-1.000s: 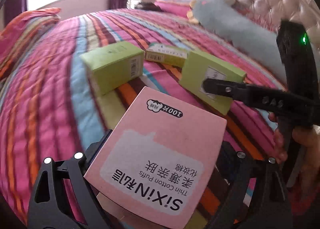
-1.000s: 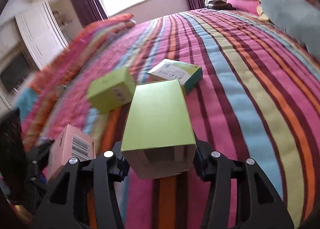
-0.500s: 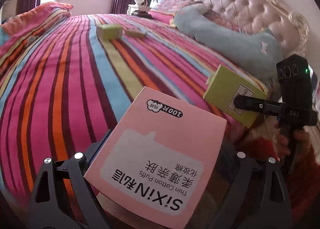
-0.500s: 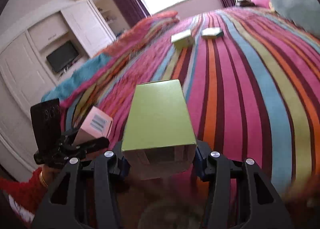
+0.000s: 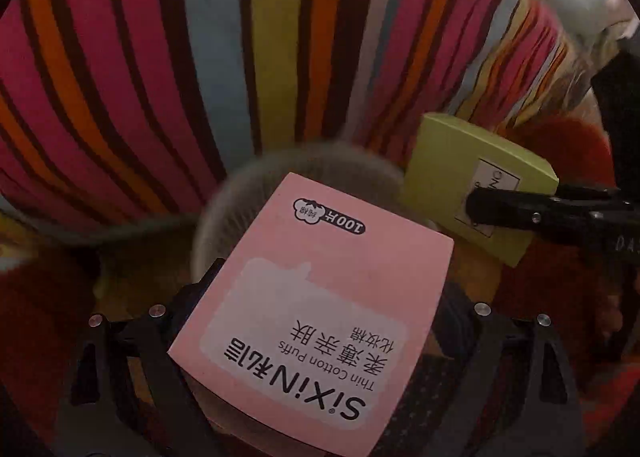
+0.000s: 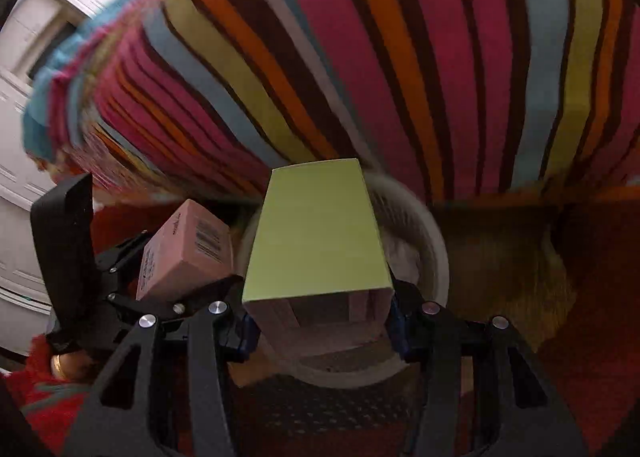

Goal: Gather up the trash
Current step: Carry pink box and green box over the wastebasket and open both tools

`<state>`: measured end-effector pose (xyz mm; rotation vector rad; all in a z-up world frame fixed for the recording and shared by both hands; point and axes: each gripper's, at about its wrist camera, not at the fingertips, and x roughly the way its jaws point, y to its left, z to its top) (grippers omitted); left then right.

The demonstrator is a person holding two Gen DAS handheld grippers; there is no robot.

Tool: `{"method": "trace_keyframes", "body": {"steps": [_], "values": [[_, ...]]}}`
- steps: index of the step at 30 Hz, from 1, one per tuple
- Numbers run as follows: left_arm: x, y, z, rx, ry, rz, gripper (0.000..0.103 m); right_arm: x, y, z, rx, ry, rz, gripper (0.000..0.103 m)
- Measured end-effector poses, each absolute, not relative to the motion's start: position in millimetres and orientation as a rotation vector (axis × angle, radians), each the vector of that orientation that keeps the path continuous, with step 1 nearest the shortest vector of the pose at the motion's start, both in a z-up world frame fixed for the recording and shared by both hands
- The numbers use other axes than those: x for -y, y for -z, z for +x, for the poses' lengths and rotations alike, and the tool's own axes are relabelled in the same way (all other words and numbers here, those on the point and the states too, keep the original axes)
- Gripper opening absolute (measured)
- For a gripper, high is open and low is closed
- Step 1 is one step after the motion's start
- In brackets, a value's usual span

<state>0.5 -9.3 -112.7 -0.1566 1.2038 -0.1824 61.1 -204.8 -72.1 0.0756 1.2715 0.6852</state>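
Between your left gripper's (image 5: 316,341) fingers sits the pink box (image 5: 320,321), pinched tight; your right gripper (image 6: 320,309) clamps the green box (image 6: 316,233) — both held over the round pale bin (image 6: 434,253), beside the striped bed (image 6: 360,57).

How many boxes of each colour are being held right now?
Pink box, in the left gripper: 1
Green box, in the right gripper: 1
Total: 2 boxes, both over a round bin.
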Motion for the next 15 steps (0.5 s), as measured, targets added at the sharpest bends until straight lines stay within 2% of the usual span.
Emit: {"method": "trace_keyframes", "body": {"steps": [4,15], "values": [[24,139,-2,-1.288,0.19,-0.086,0.087,194,94,58,-1.329,-0.669,0.024,0.048],[23,159,1,-1.353,0.14,-0.066,0.089,188,105,53,-1.338,-0.666,-0.043,0.05]]}}
